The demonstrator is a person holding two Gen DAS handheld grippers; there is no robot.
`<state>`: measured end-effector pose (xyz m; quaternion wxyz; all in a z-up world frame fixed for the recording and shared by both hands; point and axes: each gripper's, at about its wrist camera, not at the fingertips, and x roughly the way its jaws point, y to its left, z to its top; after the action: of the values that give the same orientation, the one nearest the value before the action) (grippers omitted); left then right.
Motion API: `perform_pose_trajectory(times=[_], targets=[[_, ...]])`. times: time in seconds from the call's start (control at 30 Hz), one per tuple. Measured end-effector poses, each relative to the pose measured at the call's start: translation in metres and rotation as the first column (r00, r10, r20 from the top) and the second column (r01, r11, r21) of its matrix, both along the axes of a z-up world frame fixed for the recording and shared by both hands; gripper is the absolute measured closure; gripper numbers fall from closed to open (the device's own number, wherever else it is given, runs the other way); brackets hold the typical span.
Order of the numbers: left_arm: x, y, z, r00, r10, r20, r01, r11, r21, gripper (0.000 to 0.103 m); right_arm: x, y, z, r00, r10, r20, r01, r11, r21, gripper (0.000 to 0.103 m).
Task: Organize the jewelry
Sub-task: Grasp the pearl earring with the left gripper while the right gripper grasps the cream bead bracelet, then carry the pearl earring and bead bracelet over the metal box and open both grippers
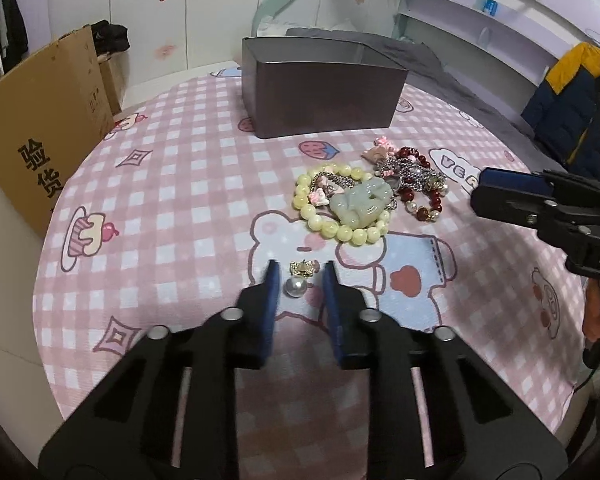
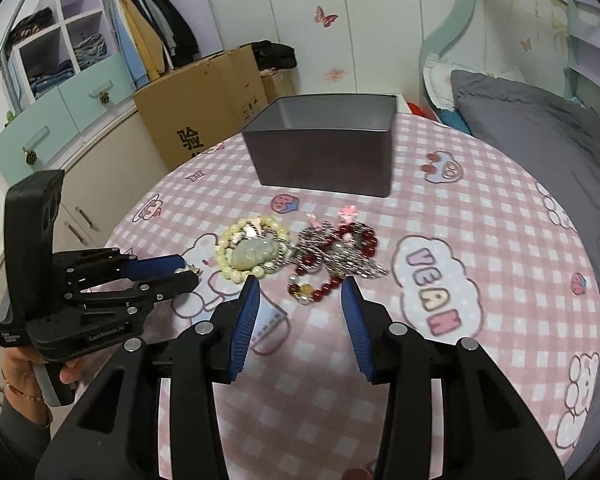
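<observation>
Pink checked tablecloth (image 1: 172,184), left tool (image 1: 300,270) angled down, narrow around pearl earring (image 1: 298,280), right tool (image 2: 300,292) half-open, empty

A pink checked cloth (image 1: 172,184) printed with cartoon bears, strawberries and cupcakes covers the surface. Toward its far side stands a dark grey open box (image 1: 324,92). Nearer lies a heap of jewelry: a pale yellow bead bracelet (image 1: 342,208) with a light green carved pendant (image 1: 362,202) lying on it, silver chains (image 1: 410,174) tangled beside it, a dark red bead bracelet (image 1: 424,196) to the right, and small pink charms (image 1: 382,148) at the far edge. Apart from the heap, closer in, a pearl earring (image 1: 296,286) with a gold bow rests on the cloth.
</observation>
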<state>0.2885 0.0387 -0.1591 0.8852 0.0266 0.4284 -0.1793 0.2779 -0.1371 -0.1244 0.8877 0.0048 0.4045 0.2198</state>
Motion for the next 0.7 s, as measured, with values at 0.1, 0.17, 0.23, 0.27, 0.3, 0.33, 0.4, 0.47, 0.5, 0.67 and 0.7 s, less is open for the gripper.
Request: perform_pose_trajectory(times=[0.1, 0.17, 0.23, 0.27, 0.3, 0.33, 0.4, 0.47, 0.5, 0.67, 0.7], targets=[[0.003, 0.007, -0.001, 1.000, 0.010, -0.009, -0.011, 0.999, -0.032, 0.092, 0.002, 0.017, -0.002, 0.999, 0.039, 0.005, -0.039, 0.999, -0.026, 0.063], [0.004, 0.014, -0.001, 1.000, 0.015, -0.020, -0.017, 0.997, -0.078, 0.092, 0.003, 0.028, -0.002, 0.998, 0.069, 0.013, -0.068, 0.997, -0.046, 0.063], [0.004, 0.020, 0.000, 0.999, 0.028, -0.020, -0.030, 0.995, -0.099, 0.092, 0.005, 0.043, -0.002, 0.994, 0.111, 0.020, -0.109, 0.992, -0.067, 0.063], [0.004, 0.022, 0.001, 0.999, 0.028, -0.022, -0.030, 0.994, -0.109, 0.092, 0.006, 0.052, -0.002, 0.990, 0.138, 0.026, -0.135, 0.987, -0.086, 0.063], [0.004, 0.026, 0.002, 0.999, 0.034, -0.022, -0.036, 0.991, -0.126, 0.092, 0.007, 0.059, -0.003, 0.987, 0.155, 0.029, -0.152, 0.983, -0.104, 0.063], [0.004, 0.029, 0.002, 0.999, 0.029, -0.029, -0.033, 0.989, -0.142, 0.092, 0.009, 0.067, -0.005, 0.984, 0.174, 0.028, -0.169, 0.978, -0.125, 0.063], [0.005, 0.036, 0.005, 0.999, 0.036, -0.032, -0.041, 0.985, -0.169, 0.092, 0.012, 0.081, -0.008, 0.977, 0.212, 0.030, -0.204, 0.964, -0.171, 0.063], [0.005, 0.040, 0.008, 0.999, 0.044, -0.027, -0.048, 0.982, -0.183, 0.092, 0.014, 0.095, -0.013, 0.969, 0.245, 0.028, -0.232, 0.946, -0.227, 0.069], [0.005, 0.043, 0.010, 0.999, 0.047, -0.026, -0.051, 0.980, -0.193, 0.092, 0.015, 0.099, -0.014, 0.966, 0.256, 0.026, -0.243, 0.940, -0.241, 0.069], [0.007, 0.050, 0.017, 0.998, 0.055, -0.014, -0.056, 0.975, -0.213, 0.092, 0.023, 0.113, -0.029, 0.958, 0.286, -0.005, -0.271, 0.902, -0.335, 0.079], [0.007, 0.050, 0.018, 0.999, 0.053, -0.013, -0.054, 0.975, -0.213, 0.092, 0.024, 0.116, -0.031, 0.955, 0.296, -0.005, -0.278, 0.892, -0.357, 0.080]])
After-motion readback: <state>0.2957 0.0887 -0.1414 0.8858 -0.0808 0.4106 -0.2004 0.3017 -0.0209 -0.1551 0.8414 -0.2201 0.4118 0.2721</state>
